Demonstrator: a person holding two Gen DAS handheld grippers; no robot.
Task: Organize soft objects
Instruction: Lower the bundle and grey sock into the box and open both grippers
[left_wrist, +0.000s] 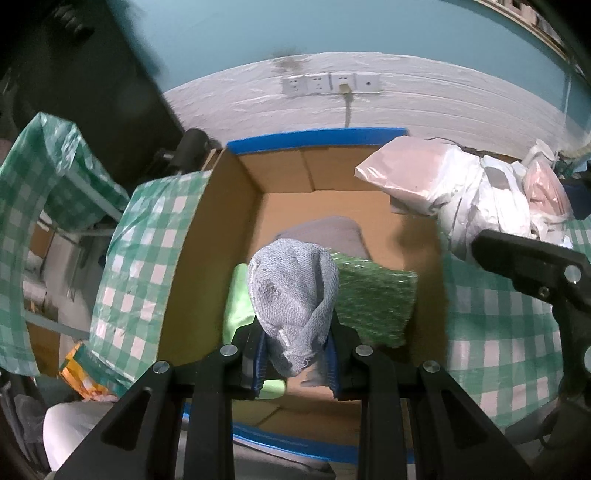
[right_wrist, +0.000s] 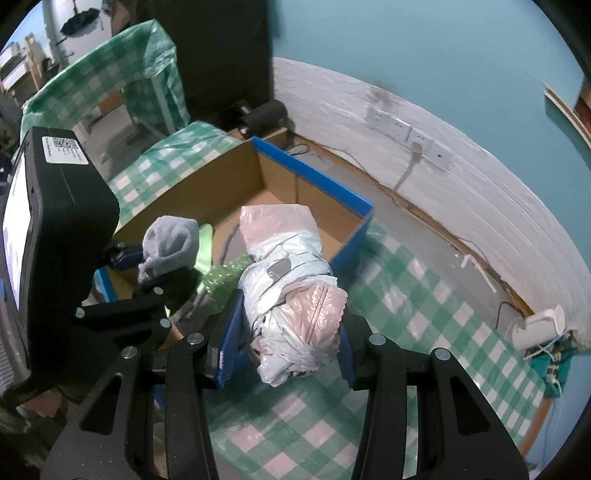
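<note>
My left gripper (left_wrist: 295, 354) is shut on a bunched grey-blue knitted cloth (left_wrist: 293, 302), hanging over the open cardboard box (left_wrist: 218, 229) with blue tape on its rim. Inside the box lie a grey fabric piece (left_wrist: 325, 232), a green bubble-wrap sheet (left_wrist: 373, 302) and a light green soft item (left_wrist: 238, 295). My right gripper (right_wrist: 284, 347) is shut on a bundle of white and pink plastic bags (right_wrist: 291, 288), held just above the box's near right corner. The bundle (left_wrist: 443, 184) and the right gripper's finger (left_wrist: 532, 266) show at right in the left wrist view. The left gripper (right_wrist: 147, 266) holds the cloth (right_wrist: 168, 243) left of the bundle.
The box (right_wrist: 314, 173) stands on a table with a green-and-white checked cover (right_wrist: 424, 314). A white wall with sockets (left_wrist: 328, 83) and a cable runs behind. A second checked-covered table (left_wrist: 40, 173) stands left. A white holder (right_wrist: 535, 328) sits at the table's right edge.
</note>
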